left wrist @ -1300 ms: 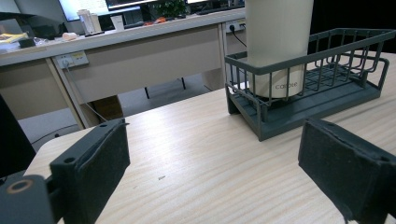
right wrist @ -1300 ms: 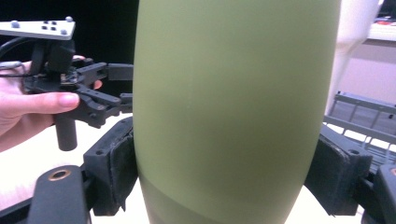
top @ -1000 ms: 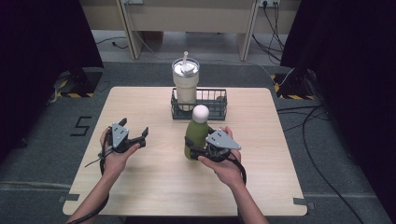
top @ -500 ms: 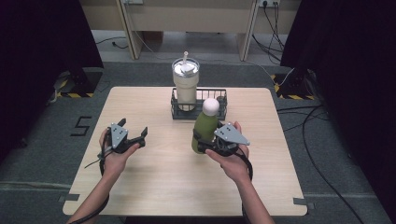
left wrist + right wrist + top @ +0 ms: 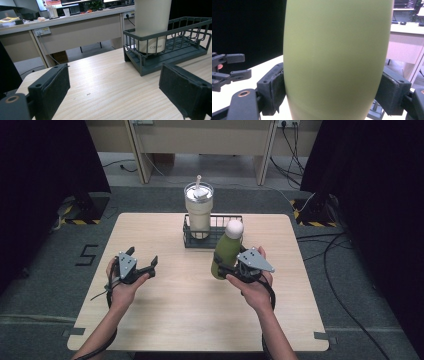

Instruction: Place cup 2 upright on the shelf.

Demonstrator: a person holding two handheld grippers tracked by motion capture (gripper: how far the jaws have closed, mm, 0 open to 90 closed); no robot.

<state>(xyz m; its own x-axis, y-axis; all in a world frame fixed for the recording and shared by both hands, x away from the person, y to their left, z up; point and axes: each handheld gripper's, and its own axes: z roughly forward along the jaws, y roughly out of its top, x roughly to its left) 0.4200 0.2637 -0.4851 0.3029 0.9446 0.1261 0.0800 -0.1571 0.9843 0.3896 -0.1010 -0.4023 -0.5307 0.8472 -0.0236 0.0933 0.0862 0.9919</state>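
High view. We take the wire basket (image 5: 212, 236) as the reference. We hold the right gripper (image 5: 231, 269) just in front of the basket's right end, its jaws clamped on the lower body of the green bottle (image 5: 226, 254). The bottle leans slightly, its white cap (image 5: 234, 227) overlapping the basket's right front corner; whether its base rests on the table (image 5: 165, 320) is hidden by the gripper. The grey plate hides the jaws themselves. The tumbler (image 5: 199, 211) stands in the basket's left half, its straw upright. Well to the left of the basket and nearer us, the left gripper (image 5: 148, 265) is held with its jaws spread and nothing between them. Bare tabletop lies on all sides of the basket except behind it, where it stands close to the far edge.

Left gripper view. The basket sits ahead to the right, its right end cut off by the frame. The tumbler's top is cut off as well. Both pads (image 5: 52, 88) stand wide apart over bare wood.

Right gripper view. The bottle's top and base are cut off. Both pads (image 5: 277, 90) press its sides. The basket shows as a small piece of wire at the lower right.
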